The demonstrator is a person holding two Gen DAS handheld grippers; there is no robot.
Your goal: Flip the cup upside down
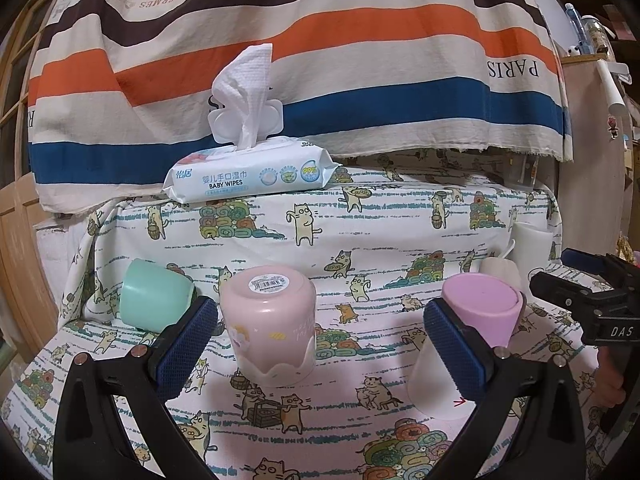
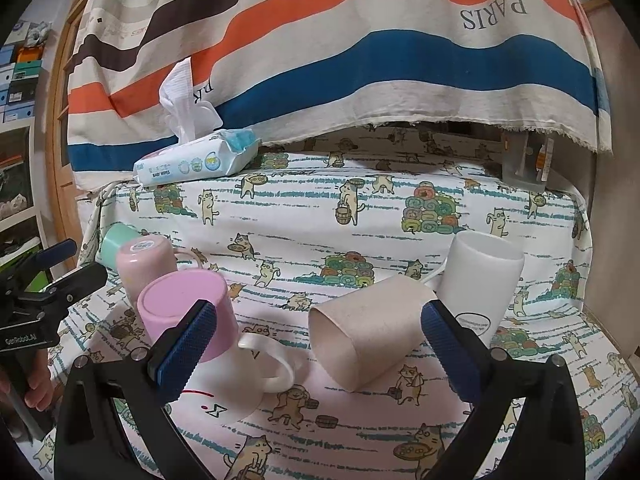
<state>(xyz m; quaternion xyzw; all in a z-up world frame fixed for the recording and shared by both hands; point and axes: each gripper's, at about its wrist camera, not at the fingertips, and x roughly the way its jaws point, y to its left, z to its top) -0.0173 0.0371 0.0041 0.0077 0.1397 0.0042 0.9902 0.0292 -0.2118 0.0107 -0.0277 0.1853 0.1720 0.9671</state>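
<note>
A pale pink cup (image 1: 269,325) stands upside down between the open fingers of my left gripper (image 1: 320,348), not touched. A mint cup (image 1: 154,300) lies tilted to its left. A lilac cup (image 1: 484,306) sits bottom up on an inverted white mug (image 1: 434,384); both show in the right wrist view, the lilac cup (image 2: 188,312) and the mug (image 2: 248,376). A beige cup (image 2: 368,334) lies on its side, mouth towards me, between the open fingers of my right gripper (image 2: 320,350). A tall white cup (image 2: 478,286) stands upright behind it.
A pack of baby wipes (image 1: 250,174) with a tissue sticking up sits on the raised ledge at the back, under a striped cloth (image 1: 320,40). The cat-print cloth (image 2: 360,216) covers the table. A clear plastic box (image 2: 528,164) stands at the back right.
</note>
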